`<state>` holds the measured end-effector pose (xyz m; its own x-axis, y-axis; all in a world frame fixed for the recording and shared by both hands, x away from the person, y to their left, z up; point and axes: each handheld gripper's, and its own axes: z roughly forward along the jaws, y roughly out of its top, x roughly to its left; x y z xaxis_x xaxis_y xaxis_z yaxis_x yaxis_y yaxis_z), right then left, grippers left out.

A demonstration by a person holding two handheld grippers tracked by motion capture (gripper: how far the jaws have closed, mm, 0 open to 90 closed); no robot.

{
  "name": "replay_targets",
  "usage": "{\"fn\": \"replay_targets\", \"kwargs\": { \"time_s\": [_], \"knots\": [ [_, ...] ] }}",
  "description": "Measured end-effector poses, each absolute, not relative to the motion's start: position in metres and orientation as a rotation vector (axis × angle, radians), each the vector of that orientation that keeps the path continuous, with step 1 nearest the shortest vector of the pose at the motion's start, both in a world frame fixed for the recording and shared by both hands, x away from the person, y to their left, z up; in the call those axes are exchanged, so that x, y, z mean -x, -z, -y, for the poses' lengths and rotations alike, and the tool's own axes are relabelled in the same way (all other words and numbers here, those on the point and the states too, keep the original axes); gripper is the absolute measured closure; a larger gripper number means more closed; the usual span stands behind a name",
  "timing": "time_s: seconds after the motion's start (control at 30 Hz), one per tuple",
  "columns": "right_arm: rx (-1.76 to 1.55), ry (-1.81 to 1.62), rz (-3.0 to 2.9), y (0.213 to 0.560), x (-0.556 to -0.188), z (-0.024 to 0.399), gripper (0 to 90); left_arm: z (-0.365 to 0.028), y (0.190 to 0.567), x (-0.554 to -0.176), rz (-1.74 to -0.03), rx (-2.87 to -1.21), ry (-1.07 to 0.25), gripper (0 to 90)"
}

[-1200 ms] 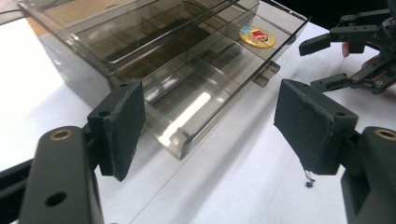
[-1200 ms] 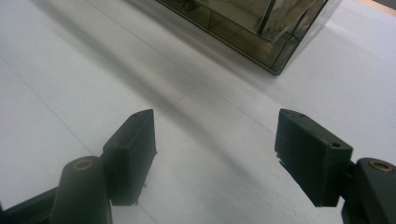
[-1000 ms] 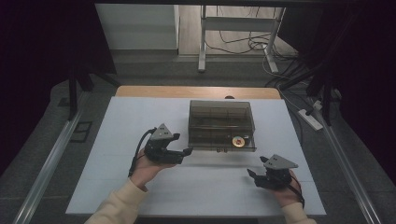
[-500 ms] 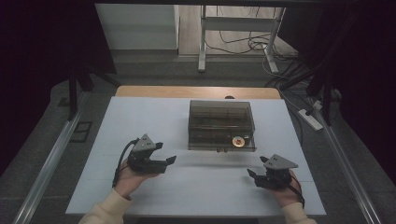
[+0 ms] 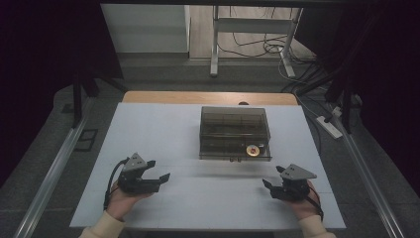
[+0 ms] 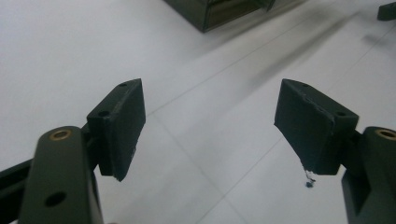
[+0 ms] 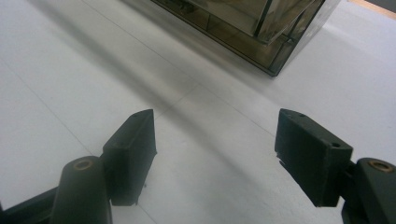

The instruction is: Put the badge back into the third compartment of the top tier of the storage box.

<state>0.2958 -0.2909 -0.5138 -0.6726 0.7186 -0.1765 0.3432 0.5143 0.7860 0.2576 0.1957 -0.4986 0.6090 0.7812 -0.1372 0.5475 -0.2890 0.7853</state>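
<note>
Jaws on your left gripper [image 5: 159, 174] and right gripper [image 5: 267, 185] gape empty; the smoky box [image 5: 235, 134] at twelve o'clock could skid if you nudge it one-sided.

Smoked box [image 5: 235, 133], high view: contents behind tinted walls indistinct; round gold-and-red item [image 5: 252, 150] at box's 5 o'clock corner too small to identify. Left gripper view: box [image 6: 224, 11] cut by top edge, only near corner visible; dark object [image 6: 386, 10] at 2 o'clock clipped by right edge, not identifiable. Right gripper view: box [image 7: 252, 28] cut by top edge, interior blurred by reflections. Both forearms clipped by bottom edge in high view.
</note>
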Motion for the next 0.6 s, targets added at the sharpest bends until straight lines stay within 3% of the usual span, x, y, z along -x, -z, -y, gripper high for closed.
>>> {"fn": "replay_targets", "kwargs": {
  "time_s": [0.6],
  "knots": [
    [-0.863,-1.028,-2.266,0.513,-0.295,0.291,29.2,-0.212,0.510,-0.246,-1.104,-1.992,-0.357,24.1]
  ]
}}
